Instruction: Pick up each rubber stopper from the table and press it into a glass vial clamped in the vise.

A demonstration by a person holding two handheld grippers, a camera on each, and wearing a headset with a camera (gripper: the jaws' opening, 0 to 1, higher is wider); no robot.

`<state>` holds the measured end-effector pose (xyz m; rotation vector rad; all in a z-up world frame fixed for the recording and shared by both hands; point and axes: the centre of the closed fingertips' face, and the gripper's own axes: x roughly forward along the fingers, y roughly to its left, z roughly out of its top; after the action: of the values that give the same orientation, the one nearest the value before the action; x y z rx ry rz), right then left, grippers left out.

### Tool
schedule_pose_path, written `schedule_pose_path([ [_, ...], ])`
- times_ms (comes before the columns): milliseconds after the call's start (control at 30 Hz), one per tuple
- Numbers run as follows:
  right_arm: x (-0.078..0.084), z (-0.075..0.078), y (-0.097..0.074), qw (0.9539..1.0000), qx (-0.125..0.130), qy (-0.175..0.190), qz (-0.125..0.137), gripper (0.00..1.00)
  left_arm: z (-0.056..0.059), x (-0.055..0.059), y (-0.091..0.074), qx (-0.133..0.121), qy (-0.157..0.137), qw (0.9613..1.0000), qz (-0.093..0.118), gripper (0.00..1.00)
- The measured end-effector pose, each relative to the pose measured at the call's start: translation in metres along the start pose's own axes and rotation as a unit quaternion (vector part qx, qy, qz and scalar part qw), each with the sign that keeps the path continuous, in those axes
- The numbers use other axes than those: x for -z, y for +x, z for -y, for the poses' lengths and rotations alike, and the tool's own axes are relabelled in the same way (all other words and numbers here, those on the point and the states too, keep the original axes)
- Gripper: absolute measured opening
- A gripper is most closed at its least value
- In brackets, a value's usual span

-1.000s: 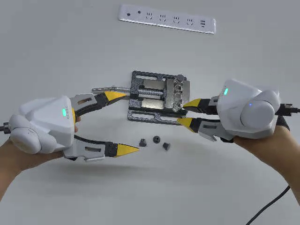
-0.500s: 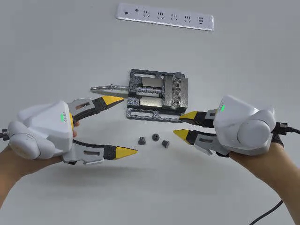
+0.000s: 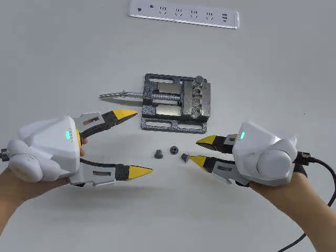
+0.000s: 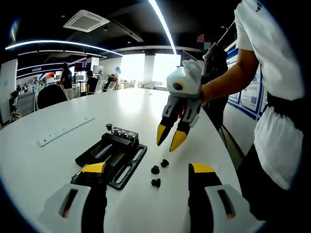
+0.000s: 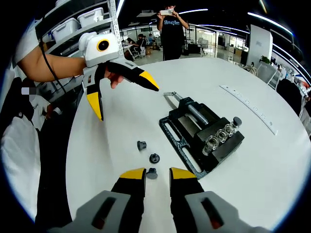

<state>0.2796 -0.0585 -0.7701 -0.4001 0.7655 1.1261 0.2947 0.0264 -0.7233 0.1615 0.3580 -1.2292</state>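
Left gripper (image 3: pixel 143 140) jaws stood wide apart, empty | right gripper (image 3: pixel 195 149) jaws narrowly parted, empty | vise (image 3: pixel 176 102) far centre, holding glass vials (image 3: pixel 197 100) | three stoppers (image 3: pixel 174 150) lay nearer, rightmost beside right tips; probably light, squashy, grippy: pinch the sides.

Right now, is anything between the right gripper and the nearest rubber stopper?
Nothing visible. The right gripper, jaws open, points at the nearest rubber stopper, which lies on the bare table just off its jaw tips. The middle stopper and the left stopper lie beyond it, and the vise stands apart.
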Motion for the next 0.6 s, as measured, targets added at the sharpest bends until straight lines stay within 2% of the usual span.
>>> schedule_pose_path([
  [333, 0.012, -0.010, 0.010, 0.9999, 0.004, 0.005, 0.011, 0.21, 0.006, 0.002, 0.000, 0.002, -0.003, 1.0000, -0.002, 0.65],
  [600, 0.020, -0.008, 0.015, 0.9997, 0.015, 0.014, 0.014, 0.21, 0.012, 0.003, 0.001, 0.005, -0.004, 1.0000, -0.002, 0.65],
])
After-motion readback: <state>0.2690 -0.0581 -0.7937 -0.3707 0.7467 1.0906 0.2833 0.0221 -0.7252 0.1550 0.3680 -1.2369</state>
